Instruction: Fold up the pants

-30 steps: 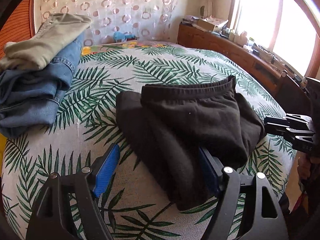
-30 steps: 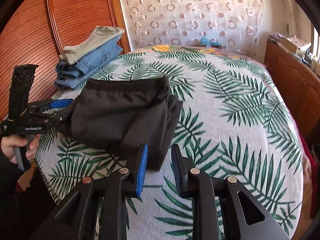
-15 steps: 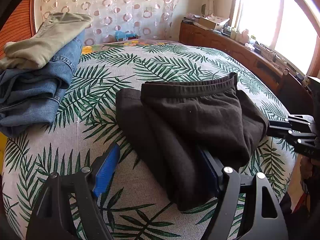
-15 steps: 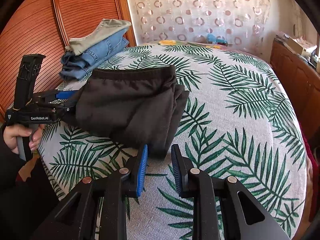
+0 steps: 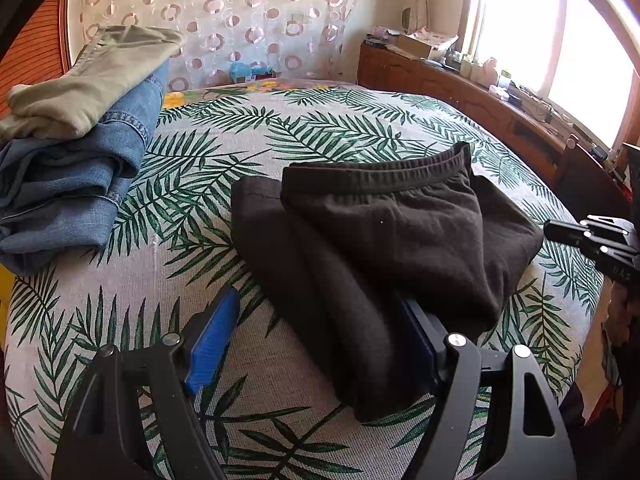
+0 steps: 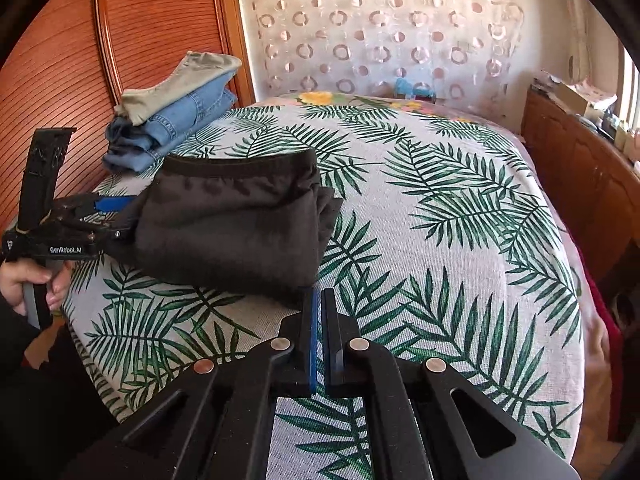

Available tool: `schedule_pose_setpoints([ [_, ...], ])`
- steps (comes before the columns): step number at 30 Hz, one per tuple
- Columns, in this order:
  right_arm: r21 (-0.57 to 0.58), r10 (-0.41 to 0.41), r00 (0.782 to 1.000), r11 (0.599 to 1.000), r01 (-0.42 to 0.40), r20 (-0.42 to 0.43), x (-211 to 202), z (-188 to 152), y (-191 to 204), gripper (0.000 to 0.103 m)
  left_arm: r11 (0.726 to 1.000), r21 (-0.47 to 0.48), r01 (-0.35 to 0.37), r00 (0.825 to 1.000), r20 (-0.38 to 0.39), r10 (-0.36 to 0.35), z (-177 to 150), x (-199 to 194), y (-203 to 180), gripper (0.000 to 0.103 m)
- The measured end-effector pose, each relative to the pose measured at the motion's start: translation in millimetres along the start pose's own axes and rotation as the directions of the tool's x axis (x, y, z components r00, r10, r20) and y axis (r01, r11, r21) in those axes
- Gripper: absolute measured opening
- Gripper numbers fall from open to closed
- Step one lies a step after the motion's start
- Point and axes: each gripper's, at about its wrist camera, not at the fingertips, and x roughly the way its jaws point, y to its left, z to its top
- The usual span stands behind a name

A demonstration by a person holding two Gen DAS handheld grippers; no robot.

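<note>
Where window (image 5: 520, 20) glares, leaf-print bedspread (image 6: 460, 240) meets headboard (image 6: 160, 32).

The black two-finger left gripper (image 5: 320, 328) gapes wide, while the matching right gripper (image 6: 319, 312) has just been closing, jaws together, empty.

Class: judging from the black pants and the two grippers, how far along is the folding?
Done: black pants lie folded on the bed. In hand: left hand-held gripper straddles one end, open; right hand-held gripper has just been closing, empty. Left: perhaps stacking on jeans.
</note>
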Motion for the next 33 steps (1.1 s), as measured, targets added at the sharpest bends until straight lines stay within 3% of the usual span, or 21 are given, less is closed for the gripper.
schedule_pose_setpoints([
  [8,0.029,0.003,0.999,1.0,-0.004,0.033,-6.4,14.3,-3.2,0.008,1.0,0.0,-0.001,1.0,0.0,0.001,-0.2,0.1,0.3,0.078],
  [13,-0.01,0.025,1.0,1.0,-0.025,0.006,19.5,28.7,10.3,0.021,1.0,0.0,-0.001,1.0,0.0,0.001,-0.4,0.1,0.1,0.078],
  [19,-0.043,0.014,0.998,0.999,-0.016,-0.055,54.3,38.2,13.0,0.024,1.0,-0.001,0.0,1.0,0.0,0.0,-0.5,0.3,-0.1,0.078],
  [25,0.011,0.061,0.997,0.998,-0.061,-0.049,65.5,39.4,1.3,0.035,1.0,-0.013,-0.018,1.0,0.019,0.019,-5.6,-14.3,1.7,0.078],
  [29,-0.012,0.04,0.998,0.999,-0.041,-0.049,67.4,38.8,6.2,0.036,1.0,0.027,0.005,0.999,0.042,-0.006,-15.3,-33.1,-7.2,0.063],
  [31,-0.016,0.036,0.998,0.999,-0.037,-0.048,66.0,38.4,9.3,0.037,0.998,0.053,0.032,0.999,0.033,-0.033,-20.2,-36.6,-12.3,0.047],
  [33,-0.01,0.039,0.998,0.999,-0.04,-0.046,60.4,35.9,8.2,0.037,0.996,0.07,0.056,0.998,0.014,-0.057,-22.9,-34.2,-16.7,0.038],
])
